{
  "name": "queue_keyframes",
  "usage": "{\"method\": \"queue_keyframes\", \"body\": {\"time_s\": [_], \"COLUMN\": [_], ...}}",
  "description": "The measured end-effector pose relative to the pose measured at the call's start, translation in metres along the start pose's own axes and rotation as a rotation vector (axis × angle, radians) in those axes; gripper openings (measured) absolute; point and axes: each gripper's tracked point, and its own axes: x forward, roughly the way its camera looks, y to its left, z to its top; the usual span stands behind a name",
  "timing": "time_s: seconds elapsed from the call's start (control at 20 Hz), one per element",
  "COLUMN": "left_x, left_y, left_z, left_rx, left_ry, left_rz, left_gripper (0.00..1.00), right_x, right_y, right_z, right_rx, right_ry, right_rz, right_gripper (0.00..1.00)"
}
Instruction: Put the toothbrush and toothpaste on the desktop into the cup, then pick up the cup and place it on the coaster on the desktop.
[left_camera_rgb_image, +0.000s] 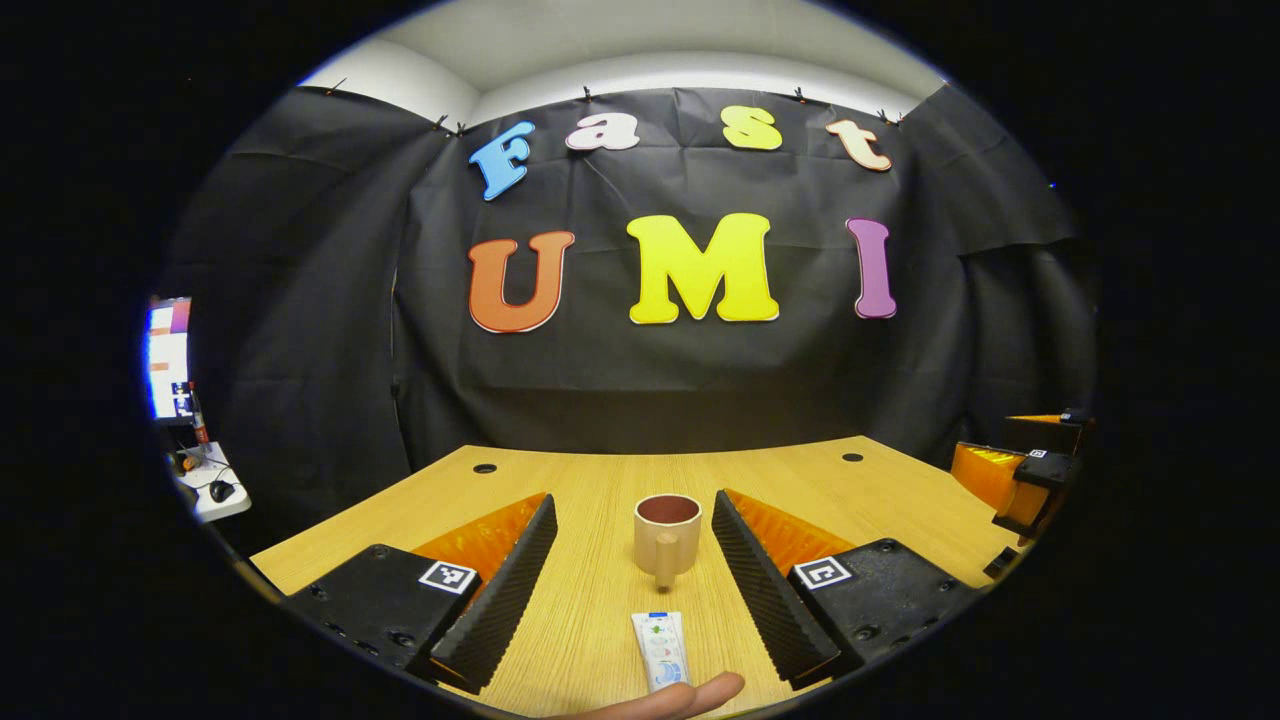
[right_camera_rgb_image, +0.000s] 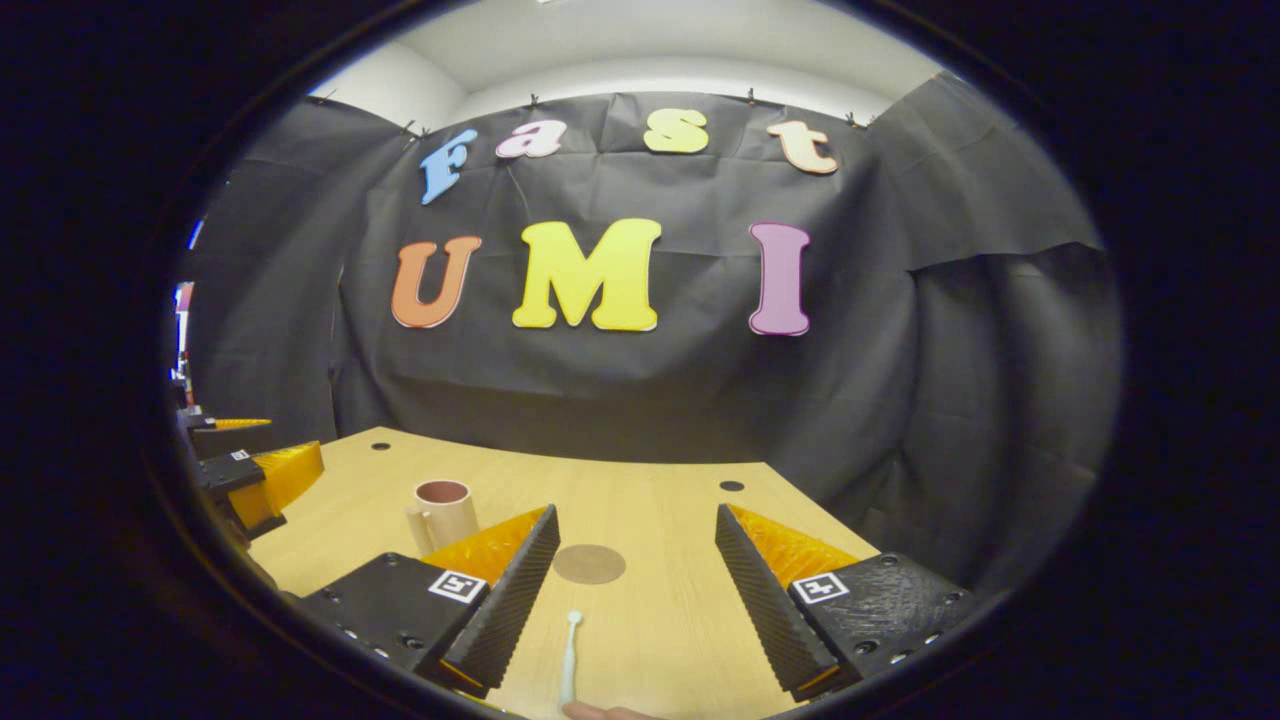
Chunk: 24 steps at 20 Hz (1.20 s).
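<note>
Hovering low over a light wooden table (left_camera_rgb_image: 600, 480), the left hand-held gripper (left_camera_rgb_image: 632, 575) stands wide open with nothing between its 2 fingers. Framed in that gap in the left gripper view, a beige cup (left_camera_rgb_image: 667, 535) with a reddish-brown inside stands upright, its handle turned toward the camera. Nearer the lens, a white toothpaste tube (left_camera_rgb_image: 662, 648) lies flat on the table, cap end toward the cup and apart from it. A person's fingertip (left_camera_rgb_image: 690, 697) touches or lies just beside the tube's near end; which, the curved edge of the picture leaves unclear.

At the far right of the same view, the right hand-held gripper (left_camera_rgb_image: 1020, 480) sits over the table's edge.

From the right gripper view, that gripper (right_camera_rgb_image: 632, 590) is likewise spread wide and grips nothing. Between its fingers a round brown coaster (right_camera_rgb_image: 589, 564) lies flat on the table, and closer in, a white toothbrush (right_camera_rgb_image: 570, 650) lies lengthwise, its near end at what appears to be another fingertip (right_camera_rgb_image: 600, 712). The cup stands off to the left, well apart from the coaster, just beyond the gripper's left finger (right_camera_rgb_image: 505, 600).
</note>
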Motion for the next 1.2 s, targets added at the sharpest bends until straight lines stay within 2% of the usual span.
{"method": "queue_keyframes", "body": {"time_s": [0.2,0.5,0.75,1.05,1.15,1.2], "left_x": [0.002,-0.007,-0.014,-0.017,-0.017,-0.014], "left_y": [-0.010,-0.028,-0.045,-0.038,-0.038,-0.039], "left_z": [-0.036,-0.127,-0.170,-0.190,-0.193,-0.195], "left_rx": [-0.010,-0.022,-0.021,-0.024,-0.027,-0.024], "left_ry": [0.104,0.440,0.612,0.687,0.688,0.688], "left_rz": [-0.019,-0.048,-0.099,-0.090,-0.102,-0.105], "left_gripper": [0.99,1.00,0.99,0.80,0.67,0.57], "right_x": [0.001,0.003,0.006,0.007,0.008,0.008], "right_y": [-0.004,-0.009,-0.010,-0.011,-0.013,-0.014], "right_z": [-0.006,-0.017,-0.027,-0.033,-0.032,-0.033], "right_rx": [-0.002,-0.003,-0.006,0.007,0.006,0.005], "right_ry": [0.013,0.036,0.057,0.071,0.074,0.075], "right_rz": [-0.003,-0.009,-0.011,-0.007,-0.012,-0.014], "right_gripper": [0.95,0.95,0.95,0.94,0.94,0.95]}}
